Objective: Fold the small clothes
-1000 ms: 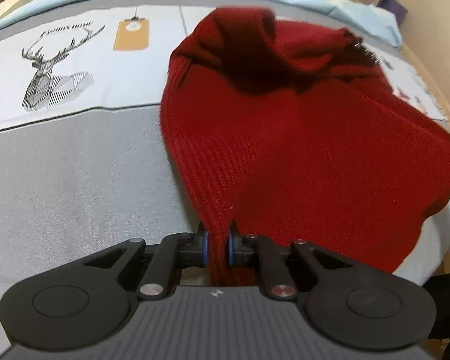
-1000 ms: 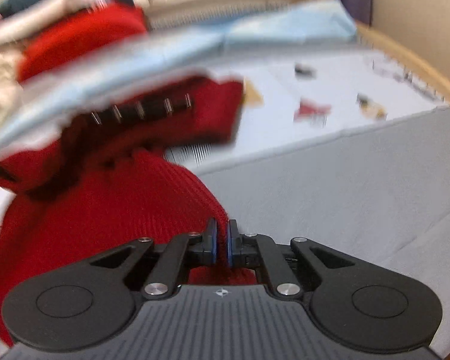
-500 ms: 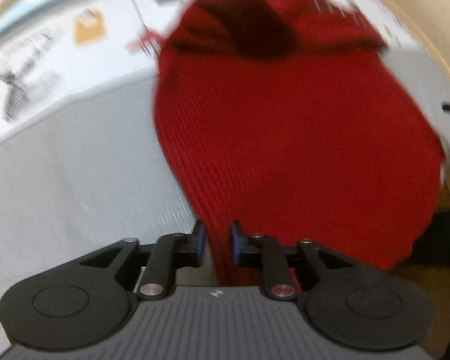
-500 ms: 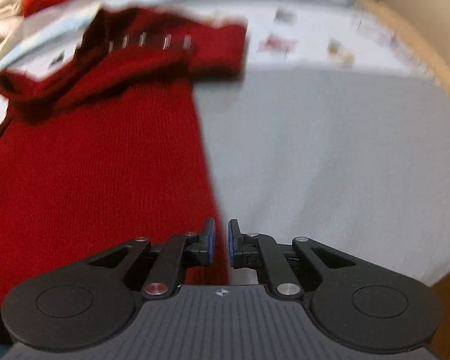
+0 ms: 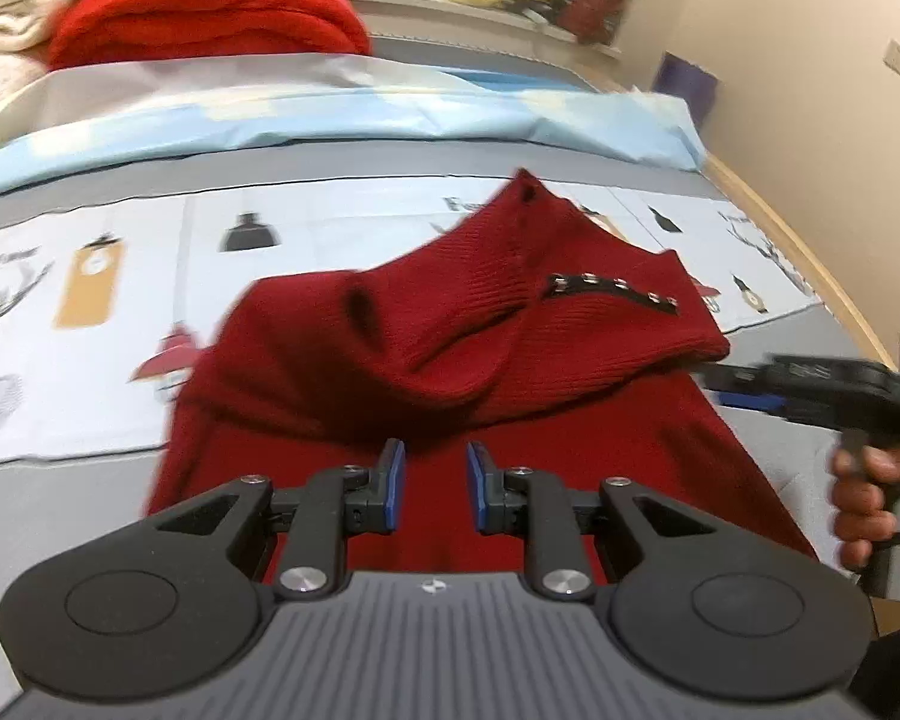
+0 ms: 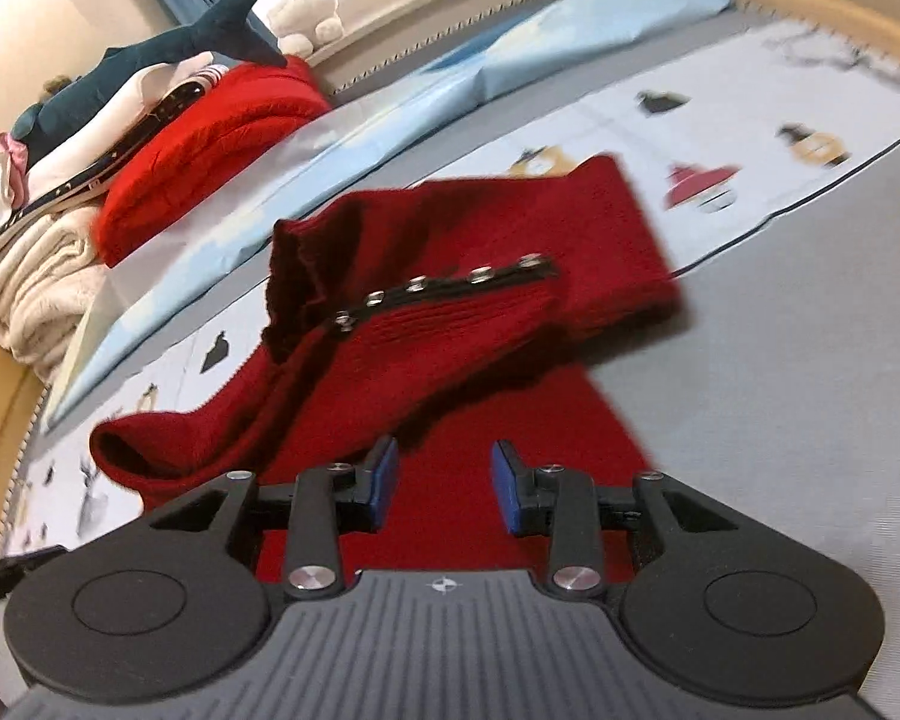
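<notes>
The bed (image 5: 60, 540) carries a dark red knit garment (image 5: 450, 360), spread flat across its grey cover so it can be folded; the sleeved, studded top part already lies doubled over the body. Beyond the garment sits a stack of folded clothes (image 6: 150, 156), likely finished pieces. Open grey cover lies to either side of the garment, leaving room to work. Over the garment's near hem, the left gripper (image 5: 431, 483) and right gripper (image 6: 444, 483) both hover with jaws apart, holding nothing.

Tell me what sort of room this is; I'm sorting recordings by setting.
Most likely a bedroom: the red sweater lies on a printed bedsheet, folded clothes are stacked nearby, and plush toys sit along the window ledge.
</notes>
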`<state>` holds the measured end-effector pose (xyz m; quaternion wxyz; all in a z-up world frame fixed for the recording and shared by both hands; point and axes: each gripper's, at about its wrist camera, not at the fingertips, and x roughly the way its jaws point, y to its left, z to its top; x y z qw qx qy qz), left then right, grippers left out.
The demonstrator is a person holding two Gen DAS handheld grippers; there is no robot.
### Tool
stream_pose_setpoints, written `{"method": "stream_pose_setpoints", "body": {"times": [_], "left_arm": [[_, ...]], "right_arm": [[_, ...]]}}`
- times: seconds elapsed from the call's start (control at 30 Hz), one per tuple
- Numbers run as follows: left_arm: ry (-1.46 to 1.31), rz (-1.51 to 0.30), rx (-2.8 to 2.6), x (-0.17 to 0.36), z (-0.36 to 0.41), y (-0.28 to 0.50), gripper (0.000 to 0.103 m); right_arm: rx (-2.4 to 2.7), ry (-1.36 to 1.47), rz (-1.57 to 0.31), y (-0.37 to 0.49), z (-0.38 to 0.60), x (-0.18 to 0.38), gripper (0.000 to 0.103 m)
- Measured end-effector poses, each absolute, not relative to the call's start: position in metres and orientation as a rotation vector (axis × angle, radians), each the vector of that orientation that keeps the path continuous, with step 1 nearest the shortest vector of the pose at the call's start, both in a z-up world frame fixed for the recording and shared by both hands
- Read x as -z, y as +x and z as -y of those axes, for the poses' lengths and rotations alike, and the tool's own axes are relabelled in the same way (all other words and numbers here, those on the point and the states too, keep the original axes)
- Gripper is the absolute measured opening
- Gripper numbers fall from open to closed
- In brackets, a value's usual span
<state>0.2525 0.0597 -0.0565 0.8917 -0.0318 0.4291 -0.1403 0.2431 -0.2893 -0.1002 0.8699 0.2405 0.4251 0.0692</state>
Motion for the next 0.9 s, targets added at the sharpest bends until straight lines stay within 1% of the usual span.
{"method": "stream_pose_setpoints", "body": {"times": [0.1, 0.3, 0.33, 0.37, 0.4, 0.47, 0.5, 0.53, 0.63, 0.7, 0.73, 0.77, 0.8, 0.83, 0.87, 0.9], "left_arm": [[-0.042, -0.933, 0.301, 0.074, -0.042, 0.27, 0.023], [-0.033, -0.99, 0.361, 0.099, -0.033, 0.299, 0.024], [-0.027, -0.996, 0.371, 0.102, -0.029, 0.304, 0.024], [-0.023, -0.999, 0.377, 0.104, -0.027, 0.308, 0.024], [-0.023, -0.997, 0.381, 0.105, -0.025, 0.312, 0.025], [-0.028, -0.979, 0.395, 0.102, -0.021, 0.318, 0.037], [-0.032, -0.962, 0.403, 0.099, -0.02, 0.32, 0.04], [-0.038, -0.942, 0.413, 0.096, -0.019, 0.322, 0.045], [-0.076, -0.878, 0.438, 0.085, -0.015, 0.329, 0.062], [-0.082, -0.819, 0.411, 0.08, -0.014, 0.332, 0.063], [-0.086, -0.791, 0.38, 0.076, -0.015, 0.335, 0.061], [-0.099, -0.776, 0.361, 0.075, -0.017, 0.337, 0.056], [-0.12, -0.766, 0.344, 0.074, -0.021, 0.34, 0.046], [-0.144, -0.768, 0.331, 0.073, -0.025, 0.344, 0.014], [-0.162, -0.783, 0.318, 0.073, -0.029, 0.349, 0.01], [-0.169, -0.792, 0.3, 0.073, -0.032, 0.352, 0.009]], "right_arm": [[-0.116, 0.543, -0.929, 0.272, 0.278, 0.116, 0.04], [-0.024, 0.677, -1.008, 0.308, 0.272, 0.152, 0.04], [-0.008, 0.688, -1.013, 0.311, 0.27, 0.154, 0.036], [-0.011, 0.701, -1.011, 0.313, 0.268, 0.153, 0.015], [-0.009, 0.695, -0.997, 0.313, 0.264, 0.146, 0.01], [-0.033, 0.664, -0.917, 0.312, 0.256, 0.122, 0.008], [-0.073, 0.66, -0.859, 0.31, 0.251, 0.108, 0.007], [-0.124, 0.663, -0.794, 0.308, 0.247, 0.095, 0.007], [-0.393, 0.683, -0.602, 0.307, 0.231, 0.068, 0.006], [-0.558, 0.663, -0.549, 0.309, 0.218, 0.06, 0.006], [-0.599, 0.655, -0.537, 0.31, 0.213, 0.059, 0.006], [-0.624, 0.648, -0.535, 0.311, 0.21, 0.059, 0.006], [-0.641, 0.638, -0.541, 0.311, 0.207, 0.059, 0.006], [-0.648, 0.623, -0.549, 0.312, 0.203, 0.06, 0.006], [-0.653, 0.608, -0.556, 0.313, 0.2, 0.062, 0.006], [-0.656, 0.592, -0.564, 0.314, 0.199, 0.062, 0.006]]}}
